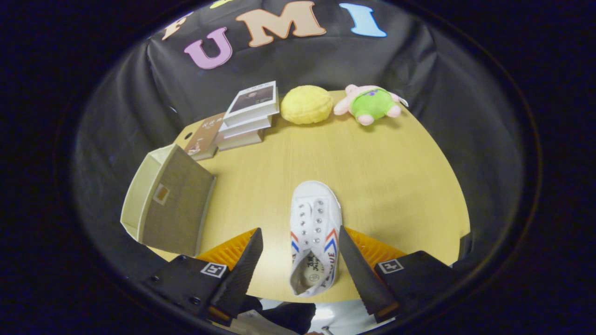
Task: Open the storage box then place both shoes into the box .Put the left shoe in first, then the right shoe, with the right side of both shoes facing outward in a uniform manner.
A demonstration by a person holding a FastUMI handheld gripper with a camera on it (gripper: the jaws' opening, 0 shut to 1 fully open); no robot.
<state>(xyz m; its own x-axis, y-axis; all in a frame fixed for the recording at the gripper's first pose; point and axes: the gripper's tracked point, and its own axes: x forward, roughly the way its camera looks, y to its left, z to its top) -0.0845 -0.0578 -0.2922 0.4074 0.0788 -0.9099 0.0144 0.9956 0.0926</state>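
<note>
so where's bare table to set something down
Bare wood lies ahead of the white shoe, up to the yellow plush and green toy, and right of the shoe. Crowded: storage box and books. The open gripper straddles the shoe.

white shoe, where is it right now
In the gripper view the white shoe lies on the wooden table between the open gripper's jaws, toe pointing away; the storage box stands to its left.
</note>
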